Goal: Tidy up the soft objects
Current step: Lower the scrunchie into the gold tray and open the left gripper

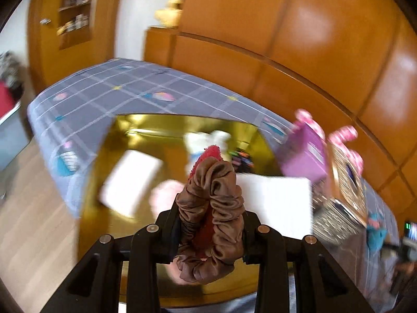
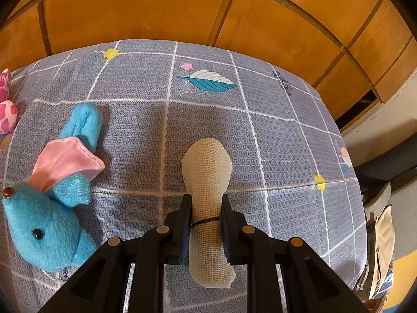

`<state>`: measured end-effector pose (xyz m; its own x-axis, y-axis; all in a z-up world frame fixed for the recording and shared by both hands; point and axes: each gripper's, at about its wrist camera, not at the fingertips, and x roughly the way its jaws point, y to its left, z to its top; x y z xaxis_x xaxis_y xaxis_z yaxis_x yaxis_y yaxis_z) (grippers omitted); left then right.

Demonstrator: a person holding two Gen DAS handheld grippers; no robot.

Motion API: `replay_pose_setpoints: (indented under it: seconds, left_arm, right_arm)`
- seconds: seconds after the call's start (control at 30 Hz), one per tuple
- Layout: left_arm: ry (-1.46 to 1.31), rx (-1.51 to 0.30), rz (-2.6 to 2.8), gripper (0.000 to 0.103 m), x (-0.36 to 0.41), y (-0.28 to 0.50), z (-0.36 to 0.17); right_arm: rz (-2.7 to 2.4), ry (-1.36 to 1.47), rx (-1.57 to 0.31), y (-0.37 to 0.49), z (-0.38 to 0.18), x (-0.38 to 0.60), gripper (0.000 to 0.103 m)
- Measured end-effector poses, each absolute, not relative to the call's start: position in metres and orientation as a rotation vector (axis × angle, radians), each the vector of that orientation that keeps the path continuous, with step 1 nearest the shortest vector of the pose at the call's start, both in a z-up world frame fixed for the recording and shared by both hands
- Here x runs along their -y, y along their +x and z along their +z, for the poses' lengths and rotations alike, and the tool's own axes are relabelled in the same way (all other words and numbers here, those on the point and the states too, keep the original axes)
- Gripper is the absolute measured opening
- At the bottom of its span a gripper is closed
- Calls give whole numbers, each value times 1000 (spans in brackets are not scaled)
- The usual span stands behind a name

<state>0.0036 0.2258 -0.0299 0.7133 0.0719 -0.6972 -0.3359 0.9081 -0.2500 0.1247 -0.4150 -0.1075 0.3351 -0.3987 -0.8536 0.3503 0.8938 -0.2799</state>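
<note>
In the left wrist view my left gripper (image 1: 208, 224) is shut on a brown satin scrunchie (image 1: 216, 208) with a red fuzzy piece (image 1: 211, 154) inside it, held above a gold-lined open box (image 1: 109, 156) on the bed. In the box lie white cards (image 1: 130, 180), a pink soft thing (image 1: 164, 195) and a white plush (image 1: 206, 140). In the right wrist view my right gripper (image 2: 206, 224) is shut on a cream gauze roll (image 2: 208, 182) tied with a black band, above the grey bedcover (image 2: 273, 135). A blue plush animal (image 2: 44, 232) with a pink ear lies at the left.
A purple box (image 1: 305, 154) with pink spotted plush (image 1: 344, 135) and a gold patterned box (image 1: 344, 182) stand right of the gold-lined box. Orange wooden wardrobe panels (image 2: 156, 7) rise behind the bed. The bed edge falls off at the right (image 2: 359, 182). A pink spotted plush (image 2: 6, 112) sits far left.
</note>
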Motion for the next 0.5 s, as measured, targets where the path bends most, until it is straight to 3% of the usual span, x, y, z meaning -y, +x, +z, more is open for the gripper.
replay_pose_setpoints:
  seconds: [0.23, 0.5]
  left_arm:
    - [-475, -770, 278, 35, -262, -11, -44]
    - [-463, -804, 223, 37, -249, 31, -53]
  right_arm:
    - [-484, -63, -1130, 126, -107, 413, 19]
    - [-483, -68, -1130, 125, -108, 412, 19]
